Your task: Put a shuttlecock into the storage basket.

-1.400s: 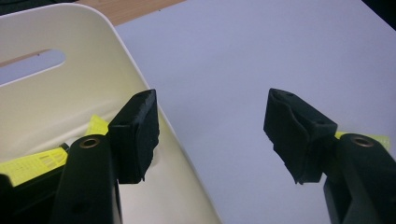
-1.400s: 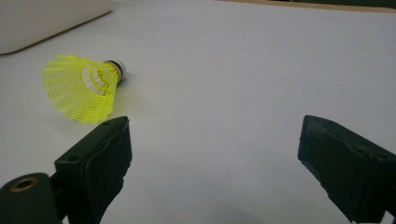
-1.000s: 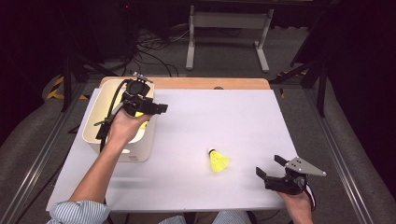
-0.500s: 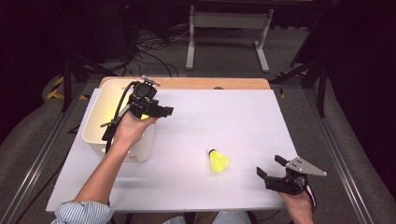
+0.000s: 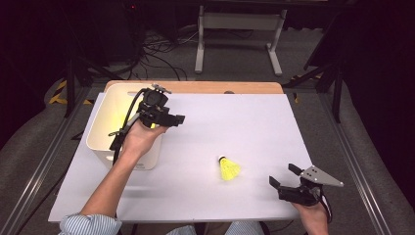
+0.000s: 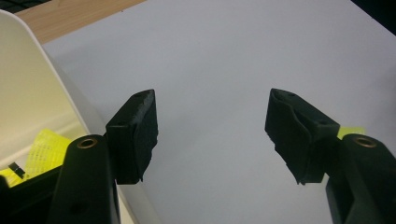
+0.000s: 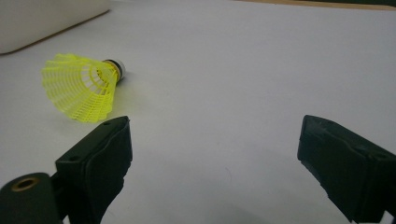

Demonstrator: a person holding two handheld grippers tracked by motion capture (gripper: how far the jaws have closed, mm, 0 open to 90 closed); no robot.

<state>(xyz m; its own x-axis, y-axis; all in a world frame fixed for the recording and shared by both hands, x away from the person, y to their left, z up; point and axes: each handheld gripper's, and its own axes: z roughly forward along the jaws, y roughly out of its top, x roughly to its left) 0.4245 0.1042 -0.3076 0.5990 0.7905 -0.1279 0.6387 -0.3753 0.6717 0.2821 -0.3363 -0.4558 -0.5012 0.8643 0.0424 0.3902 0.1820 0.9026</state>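
A yellow shuttlecock (image 5: 228, 168) lies on its side on the white table (image 5: 244, 122), cork end toward the back; in the right gripper view the shuttlecock (image 7: 81, 91) is ahead and left of the jaws. My right gripper (image 5: 284, 175) (image 7: 215, 144) rests open and empty near the front right edge. My left gripper (image 5: 175, 120) (image 6: 212, 116) hangs open and empty over the right wall of a white bin (image 5: 147, 159), jaws pointing right. Another yellow shuttlecock (image 6: 44, 149) lies inside the bin (image 6: 28, 93).
The bin (image 7: 46, 18) stands at the table's left side. A wooden strip (image 5: 210, 87) runs along the back edge. Dark floor with cables and a metal stand (image 5: 237, 22) lies beyond the table.
My left gripper has shifted a little to the right, from above the bin's inside to above its right wall. The right gripper and the shuttlecock on the table have stayed put.
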